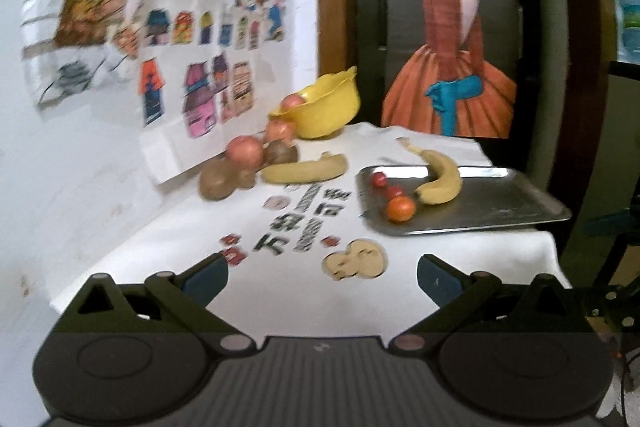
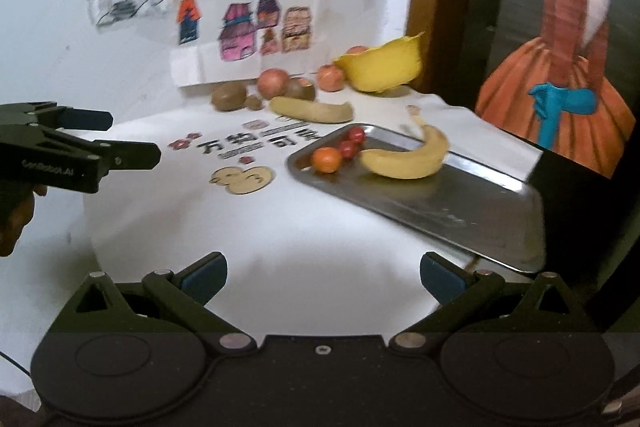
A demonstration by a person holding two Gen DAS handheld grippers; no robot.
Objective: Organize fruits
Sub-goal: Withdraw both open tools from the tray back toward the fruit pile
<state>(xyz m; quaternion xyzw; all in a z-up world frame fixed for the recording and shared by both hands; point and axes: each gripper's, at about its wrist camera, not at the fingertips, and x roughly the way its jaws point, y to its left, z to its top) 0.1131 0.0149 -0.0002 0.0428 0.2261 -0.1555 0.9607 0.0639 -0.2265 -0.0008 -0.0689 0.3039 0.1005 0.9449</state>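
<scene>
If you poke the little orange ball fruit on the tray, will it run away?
Probably. The orange fruit looks round, so it would likely roll across the smooth metal tray. The raised rim and the banana beside it may stop it.

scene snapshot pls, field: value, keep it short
surface: table with white printed cloth
tray: metal tray, right side of table
on tray: banana, orange, two small red fruits
bowl: yellow bowl at back, one apple showing over its rim
loose fruit: second banana, apples, brown kiwi-like fruits, clustered by the wall
left gripper: open, empty, over the cloth
right gripper: open, empty, near the tray's front
</scene>
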